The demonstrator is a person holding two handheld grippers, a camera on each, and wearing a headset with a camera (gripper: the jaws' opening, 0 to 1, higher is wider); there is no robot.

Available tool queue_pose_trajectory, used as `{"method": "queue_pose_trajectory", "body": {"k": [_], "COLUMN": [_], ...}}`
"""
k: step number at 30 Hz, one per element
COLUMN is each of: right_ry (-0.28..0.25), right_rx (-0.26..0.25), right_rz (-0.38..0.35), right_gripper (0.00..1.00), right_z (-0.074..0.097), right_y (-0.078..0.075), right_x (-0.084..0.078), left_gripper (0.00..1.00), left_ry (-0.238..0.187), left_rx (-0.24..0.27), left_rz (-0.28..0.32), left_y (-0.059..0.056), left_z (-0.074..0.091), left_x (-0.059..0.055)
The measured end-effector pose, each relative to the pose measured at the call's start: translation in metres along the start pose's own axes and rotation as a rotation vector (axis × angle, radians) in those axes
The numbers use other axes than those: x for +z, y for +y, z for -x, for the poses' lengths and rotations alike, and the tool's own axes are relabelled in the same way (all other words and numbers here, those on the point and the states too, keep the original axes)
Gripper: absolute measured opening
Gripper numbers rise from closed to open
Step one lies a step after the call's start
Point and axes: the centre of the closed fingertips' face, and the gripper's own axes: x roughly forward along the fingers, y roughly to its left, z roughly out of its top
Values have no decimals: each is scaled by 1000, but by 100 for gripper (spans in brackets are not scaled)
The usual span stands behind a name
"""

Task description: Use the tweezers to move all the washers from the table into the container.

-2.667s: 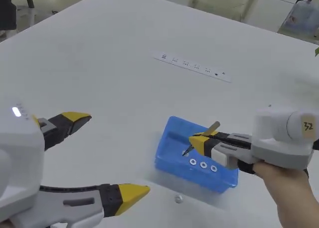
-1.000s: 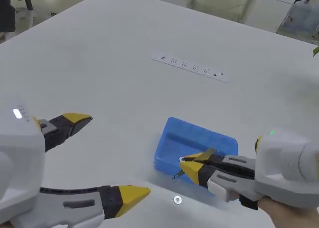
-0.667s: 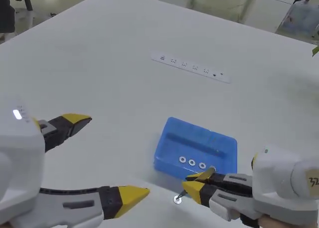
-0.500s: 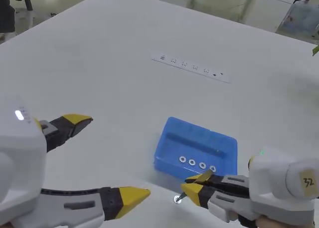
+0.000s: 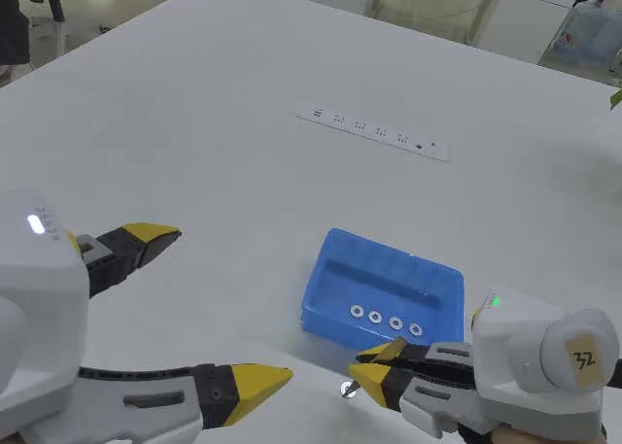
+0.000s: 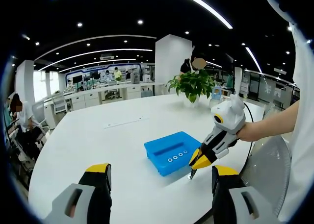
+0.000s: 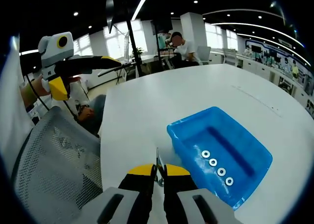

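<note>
Right gripper (image 5: 373, 364), lower right of head view: jaws clenched on the tweezers (image 7: 157, 161), thin steel shaft poking out between the yellow tips. The tweezer points are down at the table (image 5: 194, 123), touching or just beside the loose washer (image 5: 348, 391) at bottom centre of the frame. Can't tell if it's actually pinched, too small to see.

Left gripper (image 5: 206, 304), lower left: jaws spread wide, nothing in them, well apart from the work.

Container (image 5: 381, 290) is the blue tray in lower centre of head view, just above the loose washer. Four washers (image 5: 386, 320) sit in a row along its near side. The loose one looks like the last to go.

Risks from here:
- Washer lies flat on a smooth top. If the points land on its face instead of around the rim, it skates off, likely toward the near table edge, which looks close in the right gripper view.
- Too much squeeze: washer flicks out sideways.
- Weak pinch: it drops on the lift, or clips the tray's near wall, which it has to clear straight away.
- Pressing hard into the table could twist the tweezers in the jaws, and then the points won't meet.
- A bump to the tray: nothing holds it, so it would probably slide.

Power strip (image 5: 374, 131), upper centre, is well clear.
</note>
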Motion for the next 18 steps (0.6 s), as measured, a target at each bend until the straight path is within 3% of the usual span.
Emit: {"method": "queue_pose_trajectory", "body": {"k": [9, 18], "right_ry": [-3, -54], "right_rx": [9, 15], "right_rz": [-5, -19], "right_gripper": [3, 3], "right_z": [1, 10], "right_y": [2, 4], "right_x": [0, 16], "left_gripper": [86, 85], "left_ry": [-2, -4], "left_rx": [3, -2], "left_rz": [-1, -6], "left_y": [2, 0], "left_z": [1, 0], "left_x": [0, 1]}}
